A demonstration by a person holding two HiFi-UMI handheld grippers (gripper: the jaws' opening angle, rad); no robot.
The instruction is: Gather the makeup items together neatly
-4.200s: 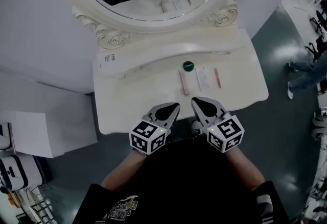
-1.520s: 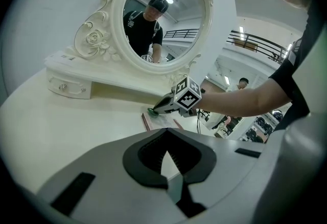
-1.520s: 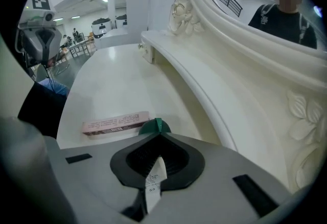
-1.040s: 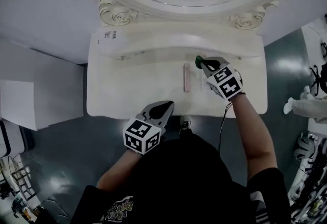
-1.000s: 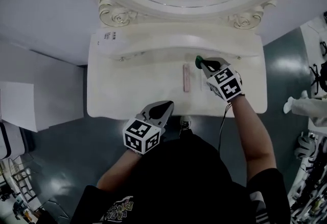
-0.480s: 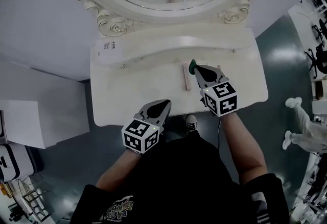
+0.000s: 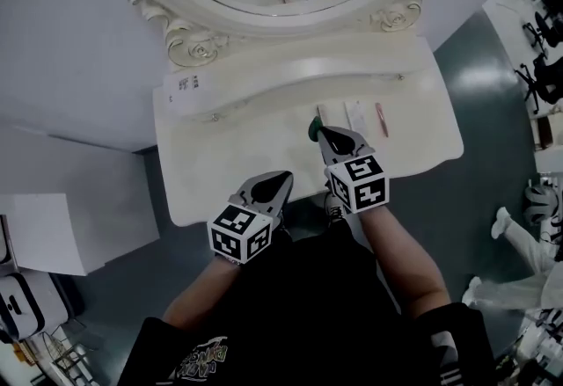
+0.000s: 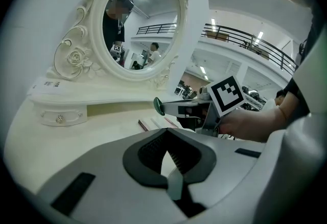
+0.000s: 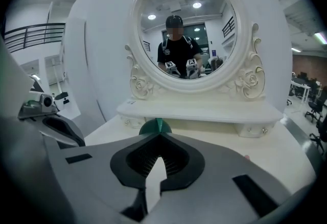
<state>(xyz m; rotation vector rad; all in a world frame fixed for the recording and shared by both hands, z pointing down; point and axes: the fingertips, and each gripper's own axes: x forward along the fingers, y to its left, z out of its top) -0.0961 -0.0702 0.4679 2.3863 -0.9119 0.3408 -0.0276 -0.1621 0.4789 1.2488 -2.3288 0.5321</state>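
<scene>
Green disc [image 7: 313, 126] nearer front of table [image 7: 220, 173]

green round compact [image 7: 314, 127] pinched in right tongs [image 7: 318, 131], three slim makeup items [image 7: 356, 114] lying side by side just beyond

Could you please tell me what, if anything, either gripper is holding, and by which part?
The right gripper pinches the green disc by its edge, at the jaw tips; the left gripper holds nothing.

The counter [image 7: 220, 182] is showing cream-white — the disc [image 7: 314, 127] dark green. The left tool [image 7: 283, 175] and right tool [image 7: 320, 133] are wearing black-and-white square markers.
</scene>
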